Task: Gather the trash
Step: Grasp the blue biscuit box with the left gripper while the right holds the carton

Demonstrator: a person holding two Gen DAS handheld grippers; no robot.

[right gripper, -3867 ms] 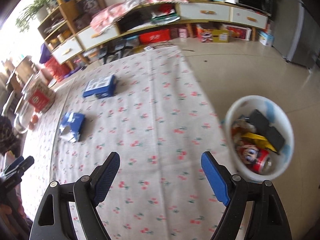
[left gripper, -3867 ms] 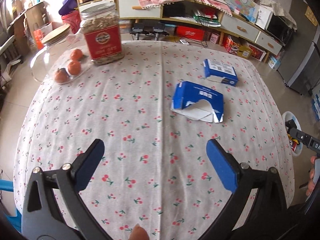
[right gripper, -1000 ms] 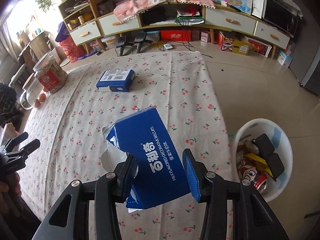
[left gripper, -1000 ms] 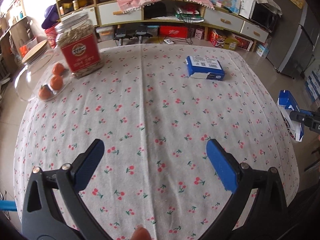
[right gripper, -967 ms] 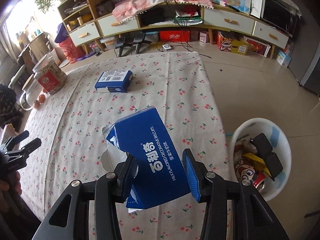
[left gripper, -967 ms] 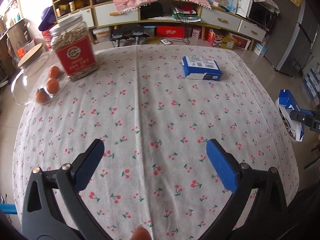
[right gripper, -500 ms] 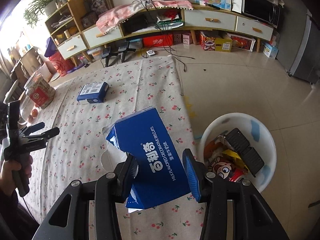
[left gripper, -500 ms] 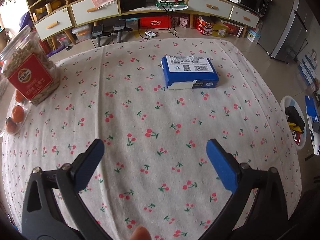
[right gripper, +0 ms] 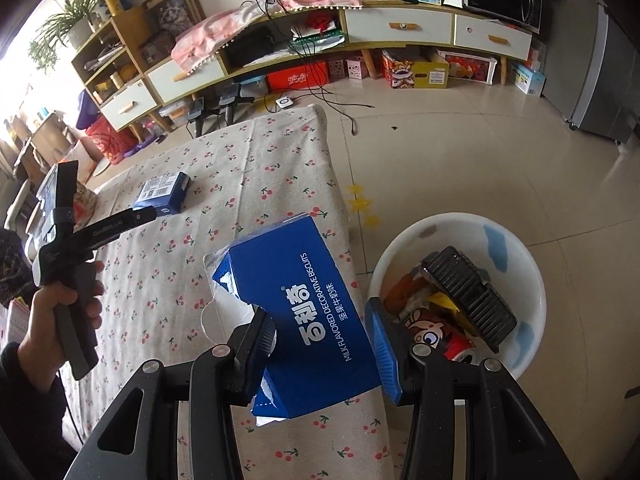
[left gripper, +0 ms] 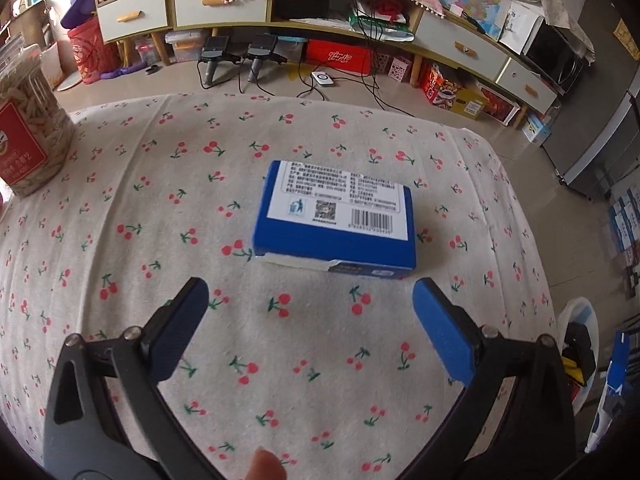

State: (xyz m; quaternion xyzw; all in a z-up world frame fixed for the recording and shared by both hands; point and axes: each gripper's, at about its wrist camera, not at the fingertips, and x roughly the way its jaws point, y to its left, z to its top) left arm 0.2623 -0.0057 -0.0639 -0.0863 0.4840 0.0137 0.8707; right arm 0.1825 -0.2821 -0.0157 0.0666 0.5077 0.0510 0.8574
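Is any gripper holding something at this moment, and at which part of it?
The right gripper holds the torn blue biscuit box, pads pressed on its two opposite long sides, near the lower end. The left gripper is open and holds nothing.

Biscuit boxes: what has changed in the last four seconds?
The right gripper took the torn biscuit box off the table and carried it toward the trash bucket. The left gripper, open, closed in on the intact blue box, which has not moved.
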